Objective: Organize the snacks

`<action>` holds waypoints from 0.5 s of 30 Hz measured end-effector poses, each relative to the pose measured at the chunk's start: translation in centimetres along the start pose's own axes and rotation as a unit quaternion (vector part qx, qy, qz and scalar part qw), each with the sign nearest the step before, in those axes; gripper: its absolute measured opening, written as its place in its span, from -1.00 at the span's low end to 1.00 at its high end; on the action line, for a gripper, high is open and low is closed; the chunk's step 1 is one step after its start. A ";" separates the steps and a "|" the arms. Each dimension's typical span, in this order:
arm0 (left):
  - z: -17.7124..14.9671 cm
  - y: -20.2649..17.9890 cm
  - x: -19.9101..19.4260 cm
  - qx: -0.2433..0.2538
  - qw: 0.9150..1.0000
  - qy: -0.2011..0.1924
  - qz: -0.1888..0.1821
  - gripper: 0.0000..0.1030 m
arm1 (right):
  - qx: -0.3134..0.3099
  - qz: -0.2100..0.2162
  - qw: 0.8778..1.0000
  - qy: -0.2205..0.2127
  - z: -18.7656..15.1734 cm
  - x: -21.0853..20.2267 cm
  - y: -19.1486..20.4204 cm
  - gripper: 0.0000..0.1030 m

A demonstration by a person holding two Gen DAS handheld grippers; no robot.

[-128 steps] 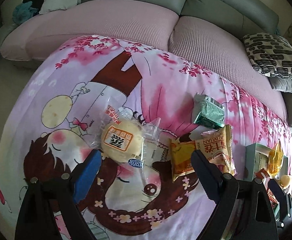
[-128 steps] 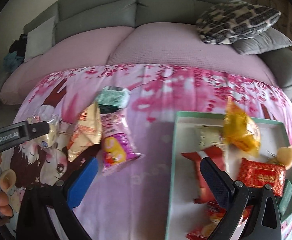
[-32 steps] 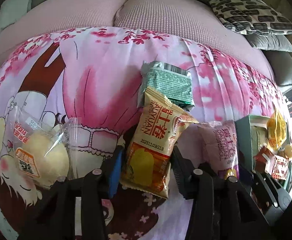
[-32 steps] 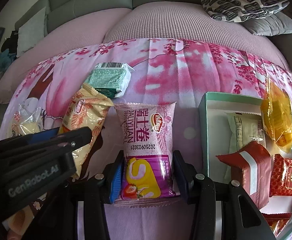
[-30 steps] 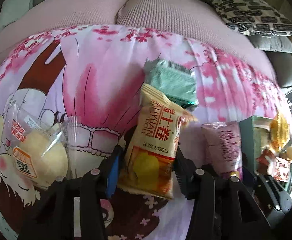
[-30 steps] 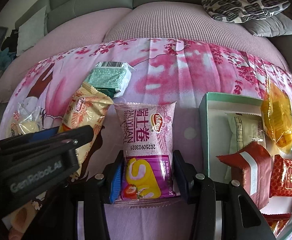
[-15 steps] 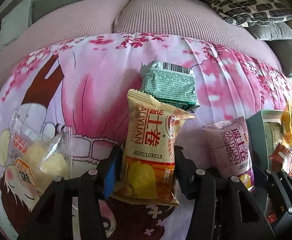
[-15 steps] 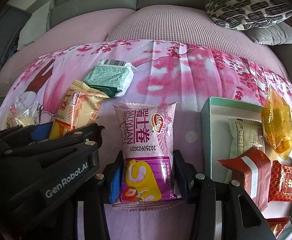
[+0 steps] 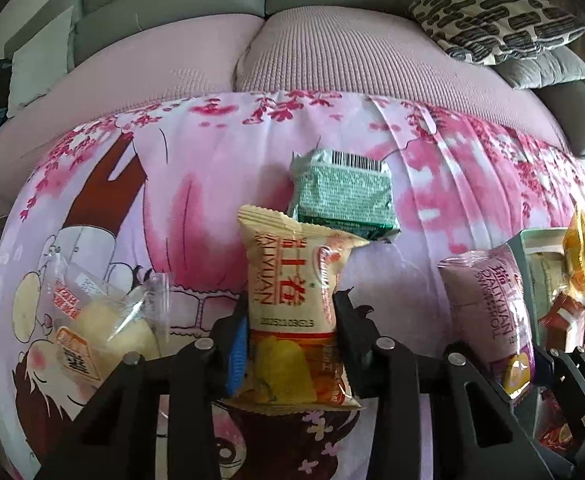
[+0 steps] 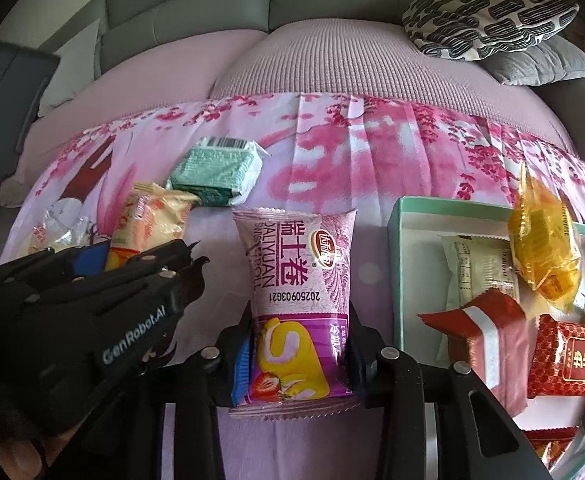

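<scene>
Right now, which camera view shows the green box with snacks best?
The right wrist view: the green box shows its near wall, floor and several packets inside. The left wrist view catches only one corner of it at the right edge.

Both wrist views look steeply down, close over the printed cloth (image 9: 196, 184), toward the sofa (image 10: 332, 60). Shared: green packet (image 9: 342, 194), yellow packet (image 9: 292, 300), purple packet (image 10: 298, 296); the right view sits nearer the box (image 10: 396, 264)
</scene>
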State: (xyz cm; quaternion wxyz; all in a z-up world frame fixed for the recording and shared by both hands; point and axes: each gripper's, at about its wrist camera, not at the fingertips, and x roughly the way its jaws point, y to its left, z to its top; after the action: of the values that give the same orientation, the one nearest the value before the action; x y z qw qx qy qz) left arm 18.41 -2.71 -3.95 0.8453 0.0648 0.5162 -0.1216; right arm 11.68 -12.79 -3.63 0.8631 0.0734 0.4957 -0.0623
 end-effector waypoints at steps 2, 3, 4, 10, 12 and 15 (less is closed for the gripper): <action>0.1 0.1 -0.4 -0.002 1.000 -0.005 -0.001 -0.27 | 0.000 0.001 1.000 -0.007 0.0 -0.7 0.0 -0.21; 0.1 0.1 -0.6 -0.003 1.000 -0.007 0.000 -0.28 | 0.002 0.002 1.000 -0.013 0.1 -1.3 -0.2 -0.21; 0.1 0.1 -0.9 -0.003 1.000 -0.010 0.001 -0.29 | 0.004 0.004 1.000 -0.017 0.1 -1.7 -0.3 -0.21; 0.5 0.5 -3.3 -0.015 0.999 -0.037 -0.019 -0.30 | 0.021 0.010 0.999 -0.044 0.2 -4.5 -1.3 -0.22; 0.6 0.6 -4.3 -0.019 0.998 -0.045 -0.029 -0.30 | 0.026 0.011 0.998 -0.055 0.1 -5.7 -1.8 -0.22; 0.8 0.5 -5.6 -0.023 0.997 -0.058 -0.043 -0.31 | 0.035 0.013 0.997 -0.066 -0.1 -7.1 -2.5 -0.22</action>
State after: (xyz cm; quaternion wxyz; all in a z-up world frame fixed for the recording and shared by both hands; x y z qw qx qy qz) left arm 16.77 -1.60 1.35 0.8690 0.0163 0.4715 -0.1492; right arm 7.64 -14.95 2.33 0.8914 0.1052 0.4346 -0.0732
